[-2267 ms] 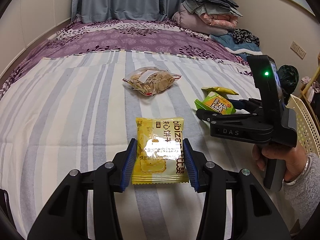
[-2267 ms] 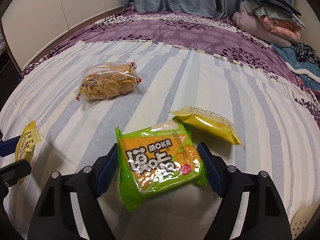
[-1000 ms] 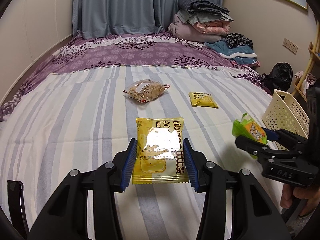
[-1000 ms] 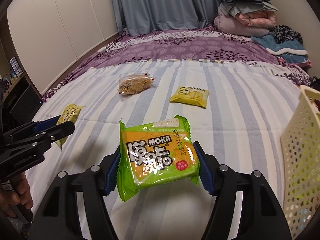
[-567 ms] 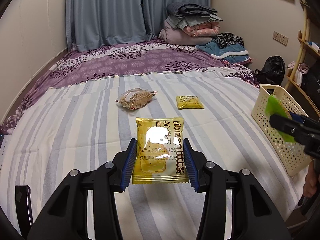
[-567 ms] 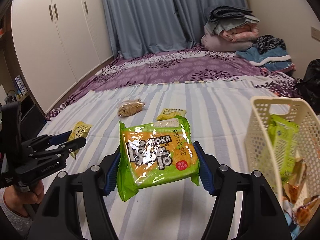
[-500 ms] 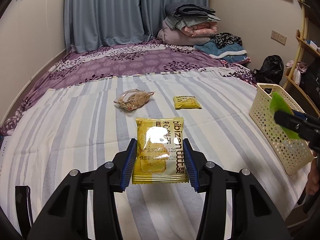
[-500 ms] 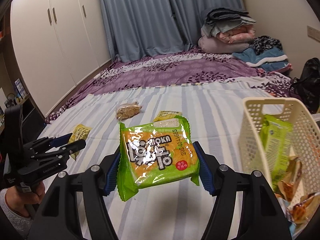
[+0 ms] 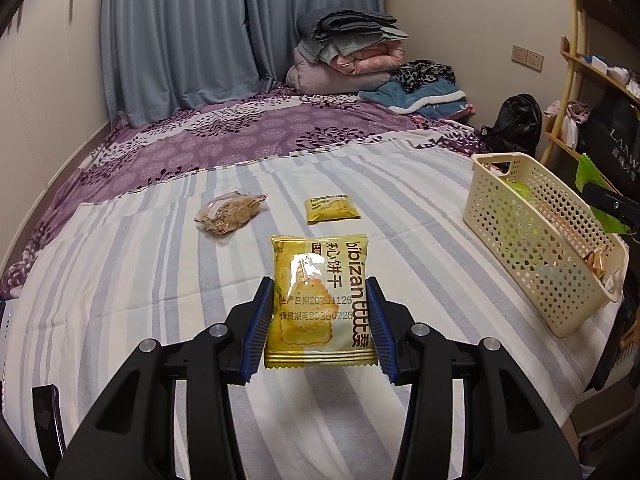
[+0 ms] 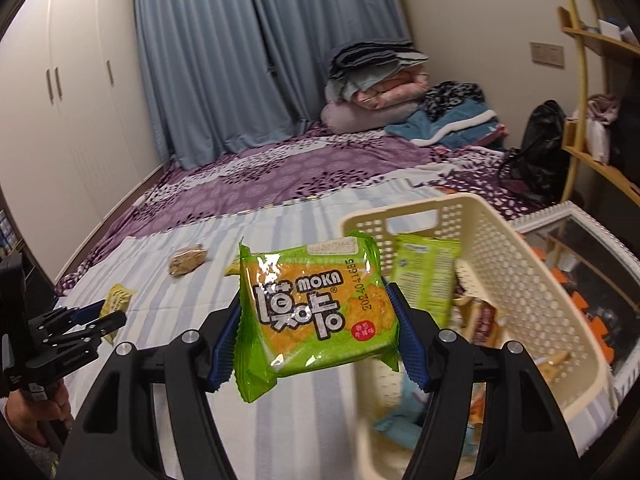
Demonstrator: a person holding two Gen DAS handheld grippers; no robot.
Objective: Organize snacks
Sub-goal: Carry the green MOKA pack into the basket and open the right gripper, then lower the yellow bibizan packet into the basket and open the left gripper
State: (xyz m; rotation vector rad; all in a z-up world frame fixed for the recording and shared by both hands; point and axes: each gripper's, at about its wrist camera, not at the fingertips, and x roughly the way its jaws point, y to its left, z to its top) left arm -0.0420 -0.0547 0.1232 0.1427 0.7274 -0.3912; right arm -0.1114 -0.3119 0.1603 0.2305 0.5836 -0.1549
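Left gripper point(image 9: 320, 322) clamps yellow biscuit packet point(image 9: 320, 304) above bed point(image 9: 120, 280).

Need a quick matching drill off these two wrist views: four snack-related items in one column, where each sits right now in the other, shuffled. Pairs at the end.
Items
1. green MOKA packet
2. yellow bibizan packet
3. clear bag of round biscuits
4. tall green packet

Places
A. lying on the striped bedcover, untouched
B. clamped in the left claw
C. standing inside the cream basket
D. clamped in the right claw, next to the basket's near-left corner

Pairs: 1-D, 2-B, 3-A, 4-C
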